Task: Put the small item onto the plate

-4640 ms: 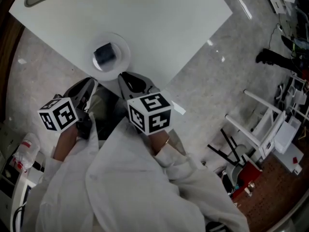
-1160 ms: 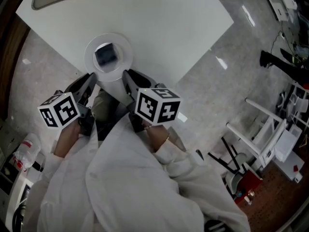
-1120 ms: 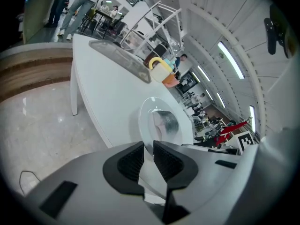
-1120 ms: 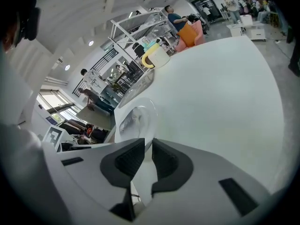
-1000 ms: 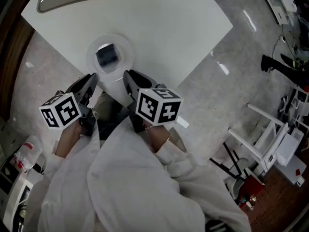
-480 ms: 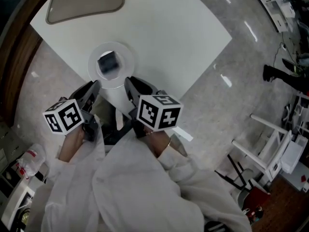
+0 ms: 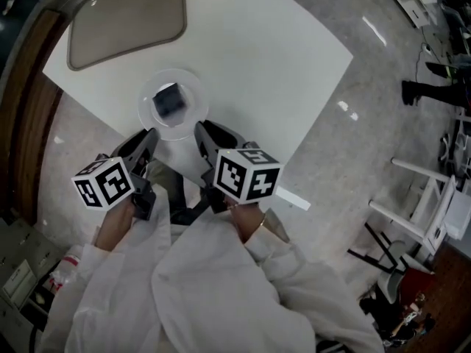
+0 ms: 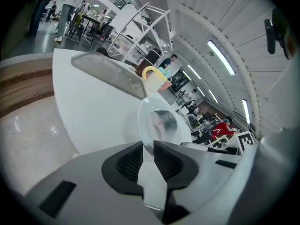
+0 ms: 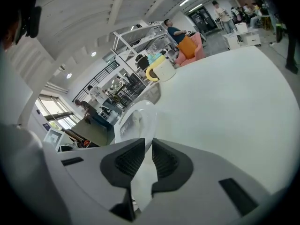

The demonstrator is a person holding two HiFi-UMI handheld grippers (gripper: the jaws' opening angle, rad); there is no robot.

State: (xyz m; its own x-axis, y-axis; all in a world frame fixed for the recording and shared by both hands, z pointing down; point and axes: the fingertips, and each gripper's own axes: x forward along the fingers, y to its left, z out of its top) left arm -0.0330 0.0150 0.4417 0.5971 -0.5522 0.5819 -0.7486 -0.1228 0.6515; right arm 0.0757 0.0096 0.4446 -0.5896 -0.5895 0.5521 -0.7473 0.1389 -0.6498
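**Item (image 7: 169,101) on plate (image 7: 193,118): job looks done**

The small dark item rests mid-plate, near the edge of the white desk (image 7: 265,57). The left claw (image 7: 147,140) and right claw (image 7: 206,132) hover just beside the plate, each with its 2 jaws a slit apart and empty. The likeliest mishap from here is a stray push forward, which could bump the plate and tip the item off.
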